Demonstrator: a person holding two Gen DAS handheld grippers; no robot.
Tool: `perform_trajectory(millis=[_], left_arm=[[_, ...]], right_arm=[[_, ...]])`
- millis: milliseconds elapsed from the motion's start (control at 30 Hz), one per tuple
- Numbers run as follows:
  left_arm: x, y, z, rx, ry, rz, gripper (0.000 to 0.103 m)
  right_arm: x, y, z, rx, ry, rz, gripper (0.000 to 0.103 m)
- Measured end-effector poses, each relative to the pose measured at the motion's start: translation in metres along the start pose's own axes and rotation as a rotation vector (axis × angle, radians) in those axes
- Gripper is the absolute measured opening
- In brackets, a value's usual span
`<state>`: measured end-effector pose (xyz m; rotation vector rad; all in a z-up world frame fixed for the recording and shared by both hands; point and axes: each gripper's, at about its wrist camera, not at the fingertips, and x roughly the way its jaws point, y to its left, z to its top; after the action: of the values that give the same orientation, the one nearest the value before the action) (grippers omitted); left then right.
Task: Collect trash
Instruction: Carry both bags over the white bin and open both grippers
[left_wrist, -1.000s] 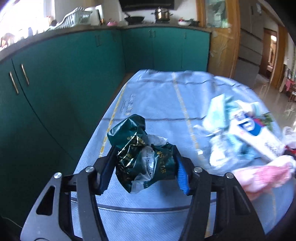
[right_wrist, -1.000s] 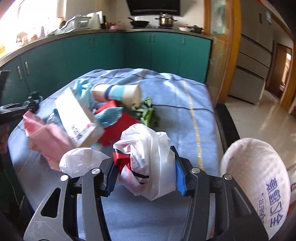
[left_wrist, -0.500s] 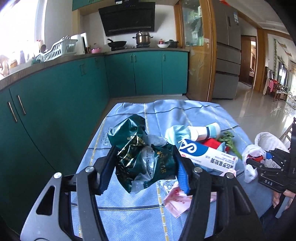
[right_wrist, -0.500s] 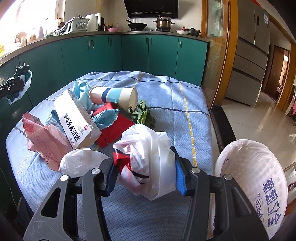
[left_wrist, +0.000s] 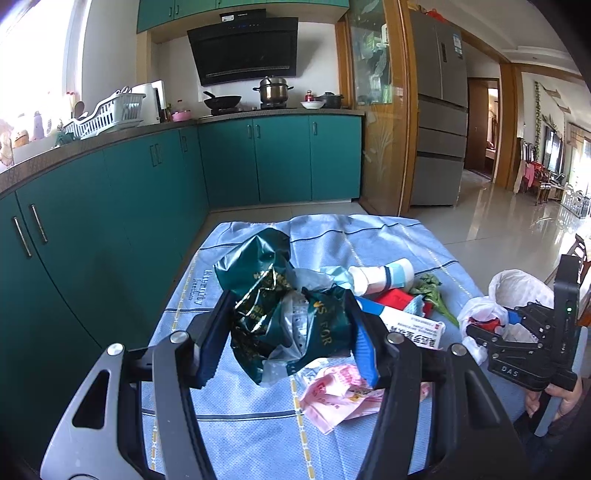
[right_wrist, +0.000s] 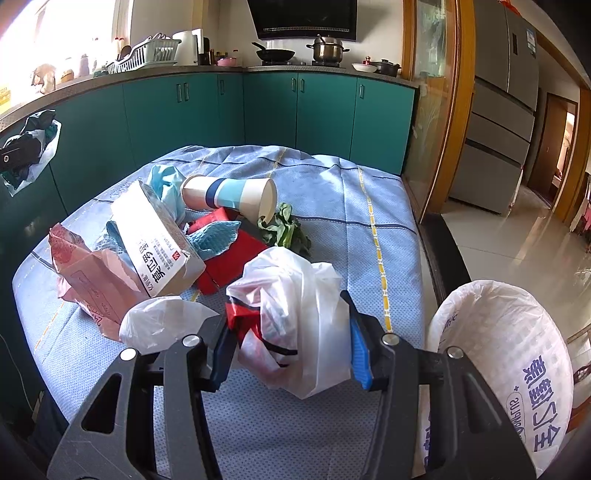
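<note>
My left gripper (left_wrist: 288, 347) is shut on a crumpled dark green foil bag (left_wrist: 280, 306) and holds it above the blue-clothed table (left_wrist: 229, 398). My right gripper (right_wrist: 291, 350) is shut on a white plastic bag (right_wrist: 299, 314) with red inside, low over the table's right side. That gripper and its bag also show in the left wrist view (left_wrist: 517, 332). On the cloth lie a pink wrapper (right_wrist: 85, 280), a white carton (right_wrist: 159, 243), a paper cup (right_wrist: 229, 194), red packaging (right_wrist: 229, 258), green leaves (right_wrist: 284, 232) and a small white bag (right_wrist: 159, 325).
A large white woven sack (right_wrist: 506, 369) stands open at the table's right edge. Teal kitchen cabinets (left_wrist: 110, 206) run along the left and back. A fridge (left_wrist: 439, 136) and tiled floor (left_wrist: 517, 229) lie to the right.
My left gripper has lifted with the green bag and turned, so the trash pile now lies below and right of it. The right gripper has held nearly still.
</note>
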<state>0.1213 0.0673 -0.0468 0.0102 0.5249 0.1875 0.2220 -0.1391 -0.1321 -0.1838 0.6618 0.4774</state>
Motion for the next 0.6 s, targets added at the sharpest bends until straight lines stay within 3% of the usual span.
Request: perform_trajectory(millis=[367,600], left_arm=[[-0.009,-0.026,-0.001,0.062,-0.028,-0.033,0.059],[-0.01,-0.042,-0.003,0.078,-0.026,-0.081,0.059]], right_arm=[[-0.004,-0.002,0.001,0.011,-0.02,-0.008,0.052],[-0.021,-0.012,0.005,0.033,-0.099,-0.055,0.052]])
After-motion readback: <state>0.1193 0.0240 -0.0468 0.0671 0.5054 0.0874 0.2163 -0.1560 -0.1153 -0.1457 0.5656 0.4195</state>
